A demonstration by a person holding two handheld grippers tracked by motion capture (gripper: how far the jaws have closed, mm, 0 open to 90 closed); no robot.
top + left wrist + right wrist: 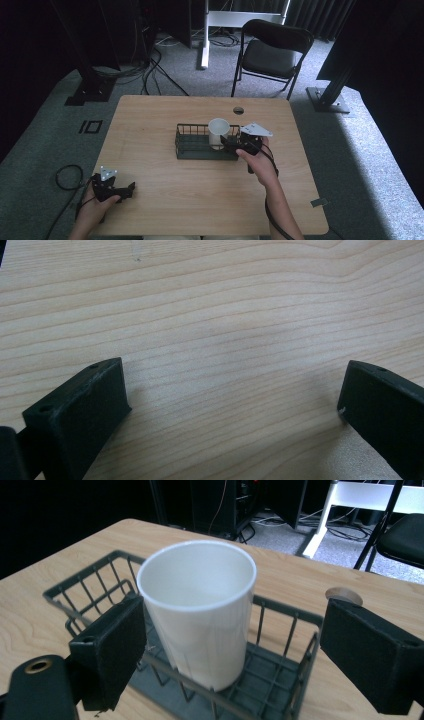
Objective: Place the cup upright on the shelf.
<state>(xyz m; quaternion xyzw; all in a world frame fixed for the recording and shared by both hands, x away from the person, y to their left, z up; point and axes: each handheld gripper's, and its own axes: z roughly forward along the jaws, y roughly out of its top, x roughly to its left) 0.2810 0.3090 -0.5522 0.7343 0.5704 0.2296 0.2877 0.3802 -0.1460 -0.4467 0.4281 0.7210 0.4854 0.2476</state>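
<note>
A white cup (218,131) stands upright in the right end of a dark wire basket (192,150) at mid-table. My right gripper (228,143) is open at the basket's right end, reaching toward the cup. In the right gripper view the cup (200,610) sits between the spread jaws of the right gripper (235,645). One jaw is close beside the cup, the other well apart from it, and the basket (75,590) lies below. My left gripper (131,189) rests near the table's front left corner. The left gripper (232,390) is open over bare wood.
The wooden table (200,200) has a round cable hole (238,110) behind the basket. A black folding chair (270,50) stands beyond the far edge. A cable loop (67,175) lies on the floor at the left.
</note>
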